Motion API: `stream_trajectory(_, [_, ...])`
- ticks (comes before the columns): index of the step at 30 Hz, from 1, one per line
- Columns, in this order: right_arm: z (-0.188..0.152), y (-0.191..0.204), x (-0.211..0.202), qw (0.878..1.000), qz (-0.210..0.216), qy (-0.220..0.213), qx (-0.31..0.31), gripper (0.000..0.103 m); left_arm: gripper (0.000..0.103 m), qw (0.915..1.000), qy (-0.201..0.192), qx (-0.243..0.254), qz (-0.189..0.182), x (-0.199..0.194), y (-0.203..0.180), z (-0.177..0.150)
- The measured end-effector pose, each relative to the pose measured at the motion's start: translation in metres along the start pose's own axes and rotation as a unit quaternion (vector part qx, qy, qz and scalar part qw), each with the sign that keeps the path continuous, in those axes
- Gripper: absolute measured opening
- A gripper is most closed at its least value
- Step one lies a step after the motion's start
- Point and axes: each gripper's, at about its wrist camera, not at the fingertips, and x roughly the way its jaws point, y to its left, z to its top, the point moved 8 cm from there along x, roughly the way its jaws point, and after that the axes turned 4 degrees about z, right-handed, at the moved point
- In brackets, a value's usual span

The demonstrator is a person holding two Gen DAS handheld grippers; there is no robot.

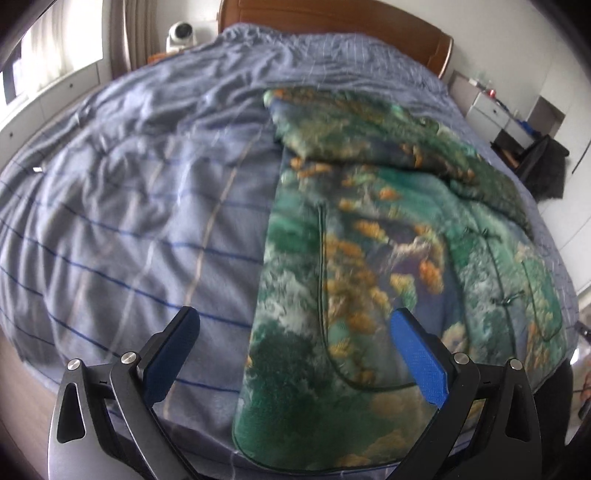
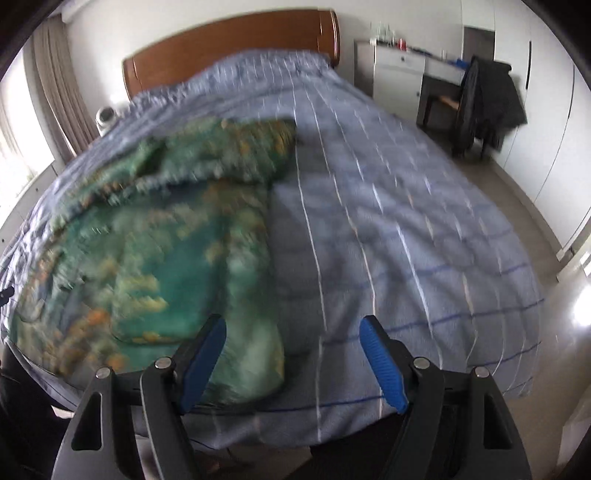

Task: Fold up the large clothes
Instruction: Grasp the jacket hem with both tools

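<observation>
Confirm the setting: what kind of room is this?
Almost certainly a home bedroom: a large bed under a grey-blue checked cover, a brown wooden headboard against the wall, and a white drawer unit beside it.

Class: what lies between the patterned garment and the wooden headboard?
Only rumpled checked bedcover lies between the garment and the headboard, seen in both wrist views.

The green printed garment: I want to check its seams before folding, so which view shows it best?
The left wrist view. There the green printed garment fills the frame fairly sharply, with dark seam lines and a folded upper part visible. The right wrist view shows it off to the left, smeared by motion blur, seams unreadable.
</observation>
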Motion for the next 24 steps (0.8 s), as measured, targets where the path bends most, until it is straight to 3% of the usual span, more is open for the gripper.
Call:
stream_trajectory(5, [-0.016, -0.003, 0.029, 0.998, 0.039, 0.044, 0.022, 0.077, 0.103, 0.9989, 0.045, -0.004, -0.009, 0.025, -0.001, -0.021])
stream_trajectory(12, [-0.021, 0.020, 0.045, 0.993, 0.093, 0.067, 0.008, 0.077, 0.103, 0.9977, 0.059, 0.030, -0.014, 0.030, -0.016, -0.025])
stream_trajectory(21, [-0.022, 0.025, 0.058, 0.991, 0.089, 0.099, -0.008, 0.077, 0.103, 0.9942, 0.096, 0.027, -0.039, 0.044, -0.013, -0.027])
stream_trajectory(24, [-0.024, 0.027, 0.057, 0.988, 0.108, 0.110, -0.005, 0.077, 0.103, 0.9910, 0.115, 0.029, -0.062, 0.044, -0.017, -0.035])
